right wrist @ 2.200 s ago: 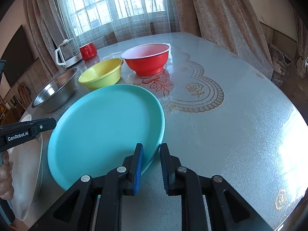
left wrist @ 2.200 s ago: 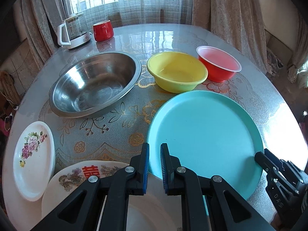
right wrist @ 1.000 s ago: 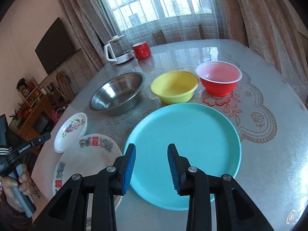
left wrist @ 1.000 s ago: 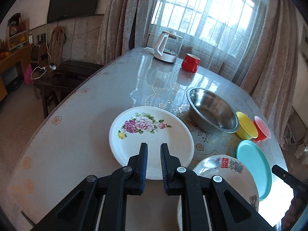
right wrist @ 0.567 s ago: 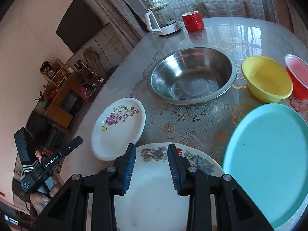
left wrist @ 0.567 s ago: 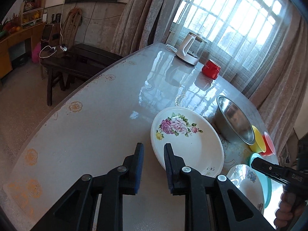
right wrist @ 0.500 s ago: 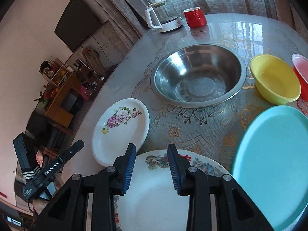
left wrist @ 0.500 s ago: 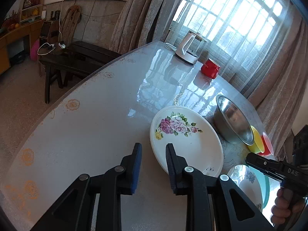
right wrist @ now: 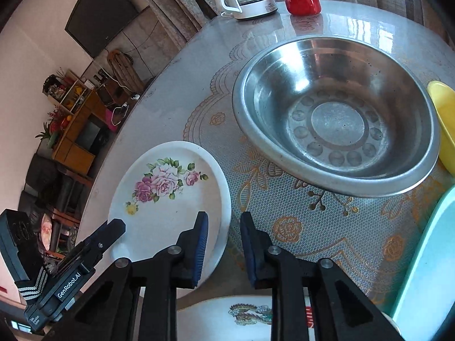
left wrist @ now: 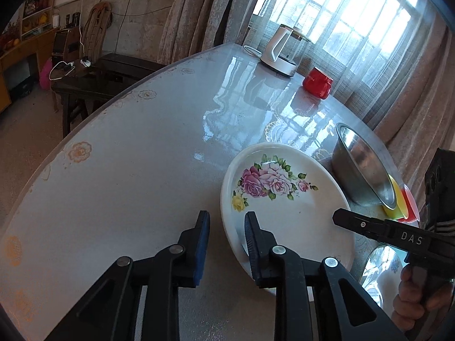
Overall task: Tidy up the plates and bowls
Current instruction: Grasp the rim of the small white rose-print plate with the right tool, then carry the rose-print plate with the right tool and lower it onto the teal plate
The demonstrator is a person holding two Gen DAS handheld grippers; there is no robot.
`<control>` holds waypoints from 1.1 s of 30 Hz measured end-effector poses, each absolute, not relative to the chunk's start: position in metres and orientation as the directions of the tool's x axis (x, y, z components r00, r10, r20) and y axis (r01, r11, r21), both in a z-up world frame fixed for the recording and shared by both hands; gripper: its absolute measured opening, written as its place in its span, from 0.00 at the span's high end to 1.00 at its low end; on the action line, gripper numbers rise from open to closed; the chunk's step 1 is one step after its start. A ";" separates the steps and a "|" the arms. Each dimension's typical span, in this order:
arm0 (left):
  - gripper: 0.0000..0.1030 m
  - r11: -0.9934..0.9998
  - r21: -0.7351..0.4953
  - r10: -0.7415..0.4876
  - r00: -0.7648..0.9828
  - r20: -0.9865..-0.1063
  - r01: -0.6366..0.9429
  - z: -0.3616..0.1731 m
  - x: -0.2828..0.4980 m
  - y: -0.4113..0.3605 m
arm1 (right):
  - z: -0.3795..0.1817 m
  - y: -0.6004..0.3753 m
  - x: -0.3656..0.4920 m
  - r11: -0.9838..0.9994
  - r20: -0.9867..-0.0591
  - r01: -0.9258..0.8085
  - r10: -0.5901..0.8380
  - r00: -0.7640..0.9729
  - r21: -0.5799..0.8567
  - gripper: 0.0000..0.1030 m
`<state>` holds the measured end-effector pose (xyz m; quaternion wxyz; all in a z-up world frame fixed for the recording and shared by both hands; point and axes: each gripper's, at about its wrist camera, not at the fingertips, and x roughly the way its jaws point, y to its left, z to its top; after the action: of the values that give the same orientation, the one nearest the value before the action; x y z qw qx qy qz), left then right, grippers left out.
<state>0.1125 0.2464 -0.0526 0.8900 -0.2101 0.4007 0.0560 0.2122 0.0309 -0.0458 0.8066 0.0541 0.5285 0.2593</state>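
Biggest risk I see here: both grippers are lined up on the same rose plate [right wrist: 170,196] from opposite sides. The plate lies flat near the edge of the glossy counter [left wrist: 128,156], just beside the steel bowl [right wrist: 335,113]. If one gripper closes and lifts before the other has a bite, the plate probably tips or skids on that slick top, and the counter edge is close on the left side. A shallow bite on a thin smooth rim could also just pop off.

The left gripper [left wrist: 226,238] is parted about halfway, not clamped. Its right finger sits over the plate's near rim and the left finger is out over bare counter, so the rim is between the jaws. I can't tell if a pad is actually touching the plate yet.

The right gripper [right wrist: 223,240] is open about the same amount and holds nothing. Its left finger is over the plate's inner face and the right finger is over the patterned mat [right wrist: 284,213], so it straddles the rim too. Contact is hard to call there as well.

The dragon plate [right wrist: 250,315] and teal plate [right wrist: 426,278] wait right below the right gripper.
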 end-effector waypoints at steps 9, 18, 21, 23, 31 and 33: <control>0.84 0.909 -0.312 -0.058 0.660 -0.749 -0.275 -0.048 0.116 0.241 | -0.040 0.039 0.210 0.852 -0.818 -0.405 0.473 0.326 0.331 0.88; 0.84 0.930 -0.286 -0.039 0.709 -0.704 -0.233 -0.016 0.105 0.220 | -0.014 0.011 0.195 0.837 -0.758 -0.400 0.524 0.389 0.373 0.88; 0.84 0.930 -0.303 -0.061 0.725 -0.686 -0.209 -0.006 0.102 0.210 | -0.008 -0.008 0.185 0.836 -0.745 -0.388 0.532 0.403 0.387 0.88; 0.84 0.935 -0.305 -0.079 0.730 -0.679 -0.182 0.000 0.100 0.199 | -0.002 -0.023 0.180 0.835 -0.731 -0.376 0.540 0.417 0.402 0.88; 0.84 0.959 -0.279 -0.149 0.739 -0.658 -0.056 0.020 0.096 0.137 | 0.017 -0.088 0.151 0.840 -0.676 -0.312 0.542 0.500 0.444 0.88; 0.84 0.960 -0.279 -0.176 0.735 -0.655 -0.018 0.024 0.096 0.119 | 0.018 -0.108 0.143 0.841 -0.664 -0.289 0.539 0.518 0.457 0.88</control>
<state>0.0958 0.1191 0.0240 0.9216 -0.1347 0.3614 -0.0429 0.1433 -0.1078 0.0182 0.8588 0.1463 0.4277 0.2409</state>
